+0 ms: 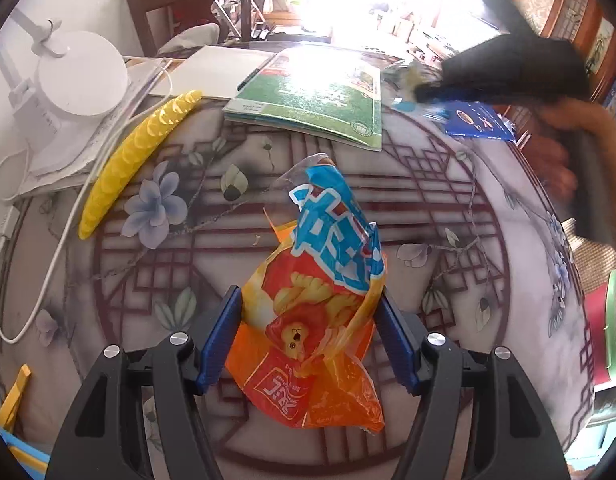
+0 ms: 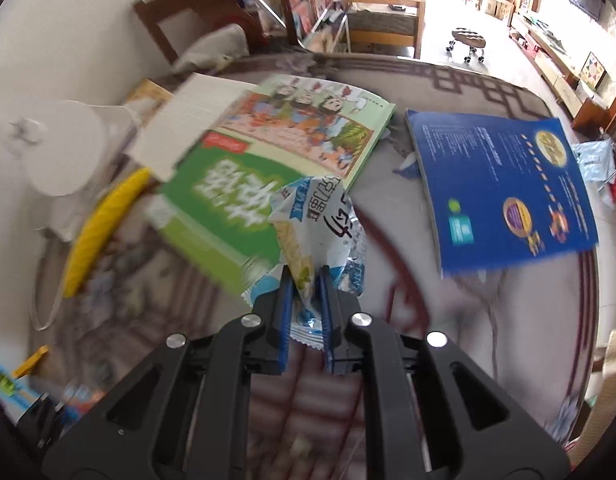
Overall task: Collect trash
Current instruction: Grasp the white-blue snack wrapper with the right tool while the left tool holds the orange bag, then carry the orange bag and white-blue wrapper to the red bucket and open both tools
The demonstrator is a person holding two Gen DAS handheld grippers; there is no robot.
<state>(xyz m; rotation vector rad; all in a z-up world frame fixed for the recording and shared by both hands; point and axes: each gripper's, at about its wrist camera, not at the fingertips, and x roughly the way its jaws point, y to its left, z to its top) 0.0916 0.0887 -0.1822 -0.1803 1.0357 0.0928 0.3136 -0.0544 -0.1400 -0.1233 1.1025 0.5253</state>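
Note:
An orange and blue snack bag point(image 1: 315, 300) with a cartoon lion stands up between the blue pads point(image 1: 224, 332) of my left gripper point(image 1: 308, 300). Both pads press on its sides, above the patterned table point(image 1: 447, 208). My right gripper point(image 2: 304, 276) is shut on a crumpled white and blue wrapper point(image 2: 319, 220), pinched at its lower end and held over the table. In the left wrist view the right gripper point(image 1: 507, 68) is a blurred black shape at the top right, with a hand point(image 1: 563, 132) behind it.
A green book point(image 2: 224, 200) lies at the back on a white sheet, with a blue booklet point(image 2: 499, 192) to its right. A yellow scaly toy point(image 1: 136, 152), a white lamp base point(image 1: 80, 76) and its cable sit on the left. A wooden chair point(image 1: 188, 4) stands behind the table.

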